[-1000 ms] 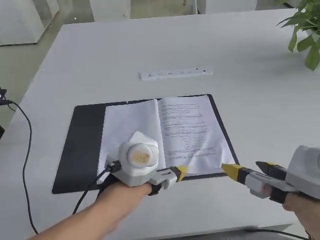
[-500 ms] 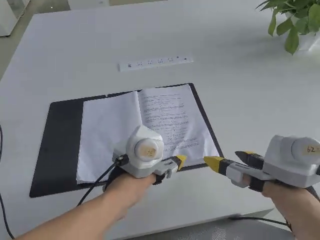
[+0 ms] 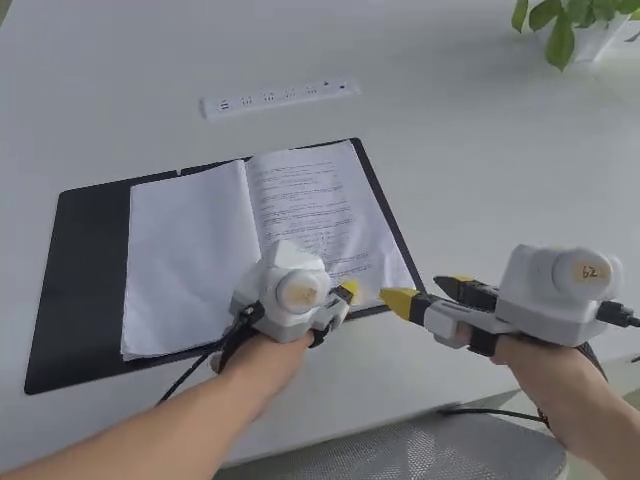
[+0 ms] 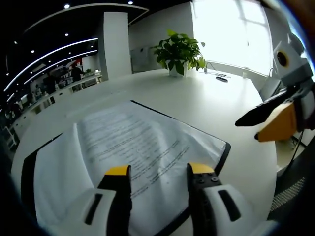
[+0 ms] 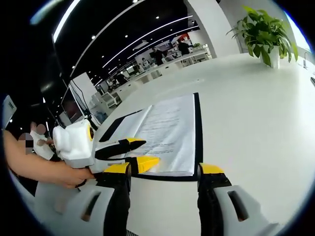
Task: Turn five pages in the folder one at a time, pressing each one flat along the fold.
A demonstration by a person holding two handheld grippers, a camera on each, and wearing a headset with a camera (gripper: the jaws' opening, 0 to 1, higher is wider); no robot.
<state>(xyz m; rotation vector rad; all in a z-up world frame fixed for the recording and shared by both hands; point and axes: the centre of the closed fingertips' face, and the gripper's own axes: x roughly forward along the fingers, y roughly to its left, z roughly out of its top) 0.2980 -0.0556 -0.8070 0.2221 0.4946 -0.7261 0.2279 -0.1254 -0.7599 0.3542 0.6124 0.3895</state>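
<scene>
Black folder [image 3: 75, 290] open flat on white table [image 3: 480, 150], blank sheet [image 3: 185, 250] left, printed page [image 3: 310, 210] right. Left gripper [image 3: 345, 295] at the printed page's near edge, jaws spread and empty — touching the paper or just above it, hard to tell. Right gripper [image 3: 423, 289] just off the folder's near right corner, jaws likewise apart, gripping nothing

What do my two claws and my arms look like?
Left claw and right claw: white faceted housings, each with a round disc, and black jaws tipped yellow. The right disc reads 62. A black cable leaves the left one, another the right. Forearms are bare, no sleeves.
</scene>
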